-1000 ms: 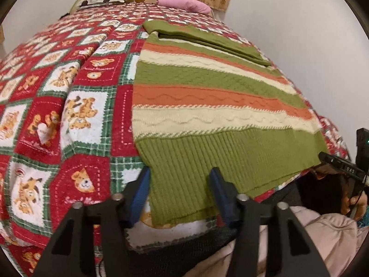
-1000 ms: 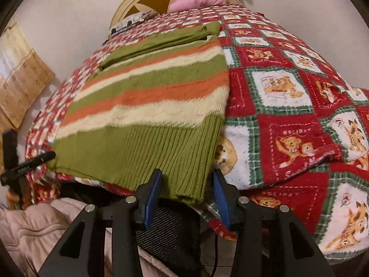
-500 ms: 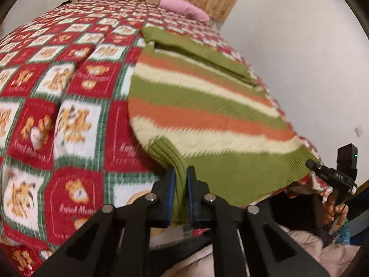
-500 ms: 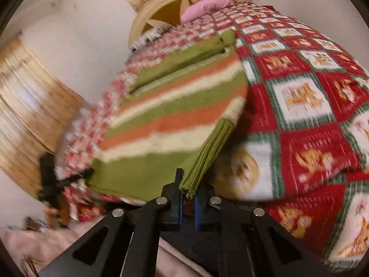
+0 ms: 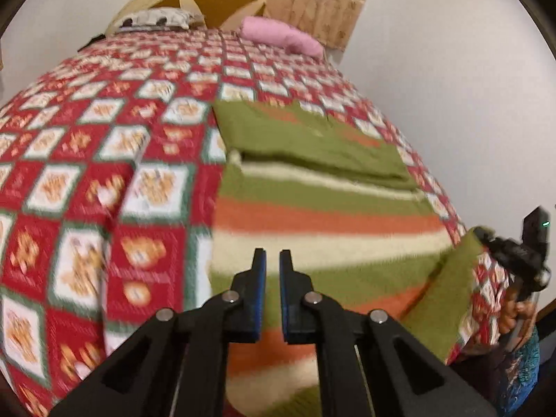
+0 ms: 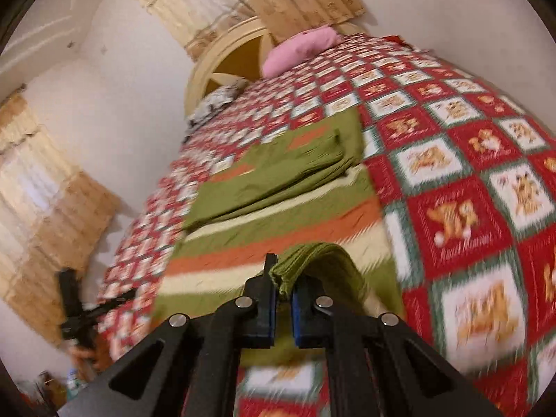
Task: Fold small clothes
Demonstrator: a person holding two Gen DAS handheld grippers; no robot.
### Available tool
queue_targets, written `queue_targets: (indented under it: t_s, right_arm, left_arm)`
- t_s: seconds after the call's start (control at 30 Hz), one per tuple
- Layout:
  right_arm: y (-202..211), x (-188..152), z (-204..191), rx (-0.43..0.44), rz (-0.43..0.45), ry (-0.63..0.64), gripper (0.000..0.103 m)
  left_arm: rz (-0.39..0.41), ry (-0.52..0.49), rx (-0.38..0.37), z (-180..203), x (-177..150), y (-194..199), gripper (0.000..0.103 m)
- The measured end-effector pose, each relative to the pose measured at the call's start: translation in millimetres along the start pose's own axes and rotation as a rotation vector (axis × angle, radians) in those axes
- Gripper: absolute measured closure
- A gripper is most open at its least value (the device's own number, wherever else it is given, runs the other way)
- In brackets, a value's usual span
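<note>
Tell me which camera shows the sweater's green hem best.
The right wrist view: the green hem is bunched between the right tool's pads. The left wrist view shows only a lifted hem corner at its right edge.

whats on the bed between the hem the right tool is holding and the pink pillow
In the right wrist view, the striped sweater's body with its folded green sleeves, then bare quilt up to the pink pillow.

A bed [image 5: 104, 180] under a red, green and white patchwork quilt [image 6: 469, 180].
A green, orange and cream striped sweater [image 5: 312, 222] lies on its near half; at the far end by the headboard [image 5: 194, 3] rest a pink pillow [image 5: 281, 34] and a patterned pillow [image 5: 156, 19].
</note>
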State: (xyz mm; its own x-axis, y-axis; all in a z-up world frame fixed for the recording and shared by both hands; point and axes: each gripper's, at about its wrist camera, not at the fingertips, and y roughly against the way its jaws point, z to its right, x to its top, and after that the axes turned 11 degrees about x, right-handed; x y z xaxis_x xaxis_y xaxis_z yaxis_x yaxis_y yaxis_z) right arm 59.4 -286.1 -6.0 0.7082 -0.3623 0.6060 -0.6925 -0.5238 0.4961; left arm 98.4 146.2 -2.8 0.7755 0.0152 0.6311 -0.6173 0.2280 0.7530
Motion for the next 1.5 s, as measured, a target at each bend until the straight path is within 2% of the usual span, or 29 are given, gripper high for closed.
queue_targets:
  t_s: [0.03,0.1,0.13,0.17,0.23,0.37,0.5,0.53,0.57,0.63,0.7,0.73,0.77,0.8,0.83,0.87,0.9,0.97,1.03,1.13,1.17,1.23,1.3,1.33,1.37,1.4,1.43,1.47,1.5]
  right_arm:
    - [-12,4,5,-0.017,-0.004,-0.008,0.097]
    - [-29,9,15,-0.037,-0.015,-0.021,0.097]
    - [-36,11,19,-0.043,-0.022,-0.028,0.097]
    - [-45,12,24,-0.046,-0.031,-0.039,0.097]
    - [-59,13,28,-0.061,-0.051,-0.044,0.097]
    - [-74,12,30,-0.084,-0.086,-0.032,0.097]
    - [-77,12,31,-0.091,-0.096,-0.022,0.097]
    - [-77,12,31,-0.093,-0.097,-0.024,0.097]
    - [-77,12,31,-0.094,-0.098,-0.029,0.097]
    - [-77,12,32,-0.097,-0.101,-0.039,0.097]
    - [-77,11,31,-0.1,-0.104,-0.041,0.097]
    - [-77,11,31,-0.101,-0.106,-0.042,0.097]
    - [-76,12,30,-0.1,-0.109,-0.043,0.097]
    - [-76,13,30,-0.098,-0.111,-0.044,0.097]
    - [-75,13,30,-0.095,-0.115,-0.045,0.097]
    - [-75,13,31,-0.092,-0.118,-0.048,0.097]
    - [-75,14,32,-0.086,-0.12,-0.054,0.097]
    - [-76,14,34,-0.073,-0.123,-0.068,0.097]
    - [-77,14,37,-0.052,-0.121,-0.082,0.097]
    - [-74,15,42,-0.014,-0.105,-0.115,0.096]
    - [-72,15,43,-0.001,-0.099,-0.123,0.096]
    - [-67,14,40,0.025,-0.084,-0.119,0.096]
    - [-58,15,34,0.052,-0.068,-0.103,0.094]
    - [-54,15,32,0.071,-0.06,-0.102,0.088]
    - [-50,16,31,0.084,-0.052,-0.105,0.078]
    - [-44,16,31,0.093,-0.036,-0.106,0.071]
    - [-37,17,31,0.091,-0.009,-0.102,0.058]
    - [-27,18,31,0.08,0.025,-0.094,0.052]
    - [-18,19,31,0.072,0.059,-0.083,0.052]
  left_arm:
    - [0.017,-0.006,-0.019,-5,3,6,0.096]
    - [0.053,-0.039,-0.012,-9,6,15,0.088]
    - [0.073,-0.073,0.006,-12,5,21,0.075]
    - [0.092,-0.128,0.035,-16,-1,29,0.056]
    - [0.101,-0.228,0.088,-20,-14,36,0.038]
    - [0.021,-0.479,0.166,-17,-50,36,0.037]
    - [-0.035,-0.756,0.13,13,-94,32,0.037]
    - [-0.018,-0.844,0.106,26,-105,30,0.032]
    - [0.009,-0.916,0.098,38,-112,27,0.022]
    - [0.083,-1.026,0.099,56,-122,17,0.015]
    - [0.102,-1.084,0.105,68,-124,3,0.015]
    - [0.093,-1.101,0.11,74,-121,-10,0.02]
    - [0.085,-1.089,0.097,76,-115,-15,0.03]
    - [0.07,-1.051,0.051,75,-107,-17,0.038]
    - [0.053,-0.986,0.003,72,-93,-19,0.054]
    - [0.019,-0.895,-0.049,65,-76,-23,0.062]
    - [-0.012,-0.798,-0.101,56,-58,-27,0.064]
    - [-0.017,-0.658,-0.135,43,-40,-35,0.078]
    - [-0.045,-0.505,-0.174,24,-25,-46,0.079]
    - [-0.142,-0.184,-0.335,-18,-11,-67,0.077]
    - [-0.162,-0.139,-0.342,-22,-12,-72,0.077]
    - [-0.155,-0.107,-0.352,-22,-18,-74,0.074]
    - [-0.136,-0.109,-0.365,-18,-23,-70,0.062]
    - [-0.124,-0.115,-0.381,-13,-25,-67,0.052]
    - [-0.117,-0.122,-0.388,-10,-26,-69,0.043]
    - [-0.111,-0.129,-0.391,-8,-26,-68,0.04]
    - [-0.103,-0.136,-0.39,-9,-25,-68,0.038]
    - [-0.091,-0.141,-0.377,-7,-26,-68,0.038]
    - [-0.082,-0.138,-0.371,-9,-26,-66,0.038]
